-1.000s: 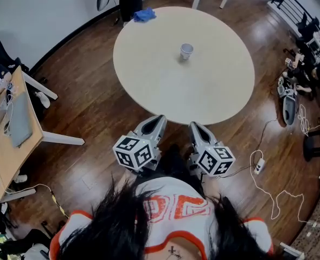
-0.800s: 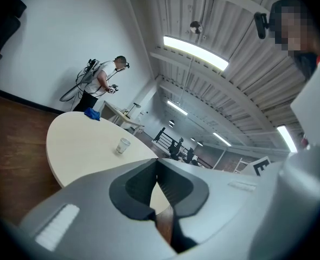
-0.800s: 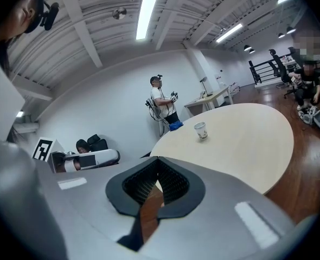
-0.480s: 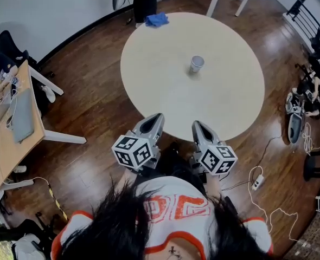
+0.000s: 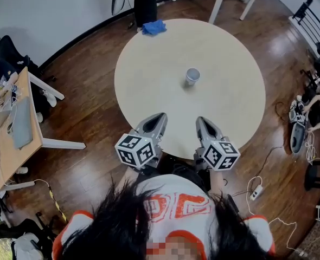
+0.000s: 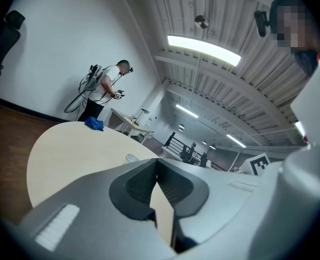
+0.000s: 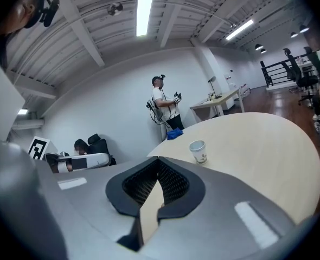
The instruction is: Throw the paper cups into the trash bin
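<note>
We hold the left tool [image 5: 160, 116] and the right tool [image 5: 200, 120] over the near edge of the round surface [image 5: 149, 64]. Each has its jaws closed tip to tip with nothing between them. The paper cup [image 5: 192, 76] stands upright near the middle of the surface, well apart from both: about 12 o'clock from the right tool, 1 o'clock from the left. We judge the right tool nearer, a straight reach ahead. No trash bin shows.
</note>
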Motion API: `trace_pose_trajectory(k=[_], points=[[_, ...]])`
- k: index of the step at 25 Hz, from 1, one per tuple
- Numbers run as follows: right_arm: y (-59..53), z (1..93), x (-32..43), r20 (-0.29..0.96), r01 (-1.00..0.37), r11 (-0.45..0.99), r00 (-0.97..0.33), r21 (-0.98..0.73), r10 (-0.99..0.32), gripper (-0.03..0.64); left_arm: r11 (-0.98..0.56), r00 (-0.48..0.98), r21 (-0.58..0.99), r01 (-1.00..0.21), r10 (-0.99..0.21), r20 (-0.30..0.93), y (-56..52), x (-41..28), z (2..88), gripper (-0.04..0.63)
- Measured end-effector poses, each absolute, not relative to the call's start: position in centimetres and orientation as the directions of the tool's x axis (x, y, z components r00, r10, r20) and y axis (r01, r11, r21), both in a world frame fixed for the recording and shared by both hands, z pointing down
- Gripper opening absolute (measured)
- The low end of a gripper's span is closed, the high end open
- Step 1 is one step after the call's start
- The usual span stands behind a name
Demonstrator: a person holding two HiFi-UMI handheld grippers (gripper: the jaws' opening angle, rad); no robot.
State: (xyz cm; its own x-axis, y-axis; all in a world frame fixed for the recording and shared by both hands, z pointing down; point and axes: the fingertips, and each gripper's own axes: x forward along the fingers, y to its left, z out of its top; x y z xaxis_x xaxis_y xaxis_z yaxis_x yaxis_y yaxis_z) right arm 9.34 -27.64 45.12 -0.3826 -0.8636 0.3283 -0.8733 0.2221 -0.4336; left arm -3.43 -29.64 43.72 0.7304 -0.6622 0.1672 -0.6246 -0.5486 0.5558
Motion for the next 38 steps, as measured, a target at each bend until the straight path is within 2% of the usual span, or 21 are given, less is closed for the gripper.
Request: trace_pose_trajectory(k=[9, 19, 27, 30, 33, 38], points=[[-35.5, 46.6, 11.9, 0.388, -0.905, 0.355, -0.422, -0.234, -0.820, 0.009, -0.527, 0.702, 0.498, -0.688, -0.659, 0.271, -32.4, -2.1, 45.9, 0.000], [-45.7, 53.8, 10.8, 0.591, -0.857, 0.515, -0.421, -0.011, -0.688, 0.072, -0.439, 0.647, 0.517, -0.735, -0.680, 0.343, -32.9, -2.7, 48.3, 0.000], [-49.2, 58.8, 9.0, 0.719, -0.774, 0.627, -0.390, 0.082, -0.575, 0.084, -0.354, 0.586, 0.526, -0.773, -0.715, 0.381, -32.2, -4.4, 49.1, 0.000], [-49.4, 60.1, 8.9, 0.755, -0.749, 0.650, -0.350, 0.131, -0.555, 0.083, -0.335, 0.567, 0.522, -0.785, -0.727, 0.386, -32.0, -5.1, 49.2, 0.000], [-49.7, 60.1, 8.7, 0.752, -0.736, 0.651, -0.319, 0.187, -0.577, 0.052, -0.320, 0.550, 0.517, -0.794, -0.739, 0.389, -31.9, -6.0, 49.3, 0.000], [-49.6, 60.0, 8.8, 0.750, -0.761, 0.626, -0.310, 0.173, -0.584, 0.031, -0.313, 0.541, 0.516, -0.797, -0.749, 0.382, -31.6, -6.7, 49.1, 0.000]])
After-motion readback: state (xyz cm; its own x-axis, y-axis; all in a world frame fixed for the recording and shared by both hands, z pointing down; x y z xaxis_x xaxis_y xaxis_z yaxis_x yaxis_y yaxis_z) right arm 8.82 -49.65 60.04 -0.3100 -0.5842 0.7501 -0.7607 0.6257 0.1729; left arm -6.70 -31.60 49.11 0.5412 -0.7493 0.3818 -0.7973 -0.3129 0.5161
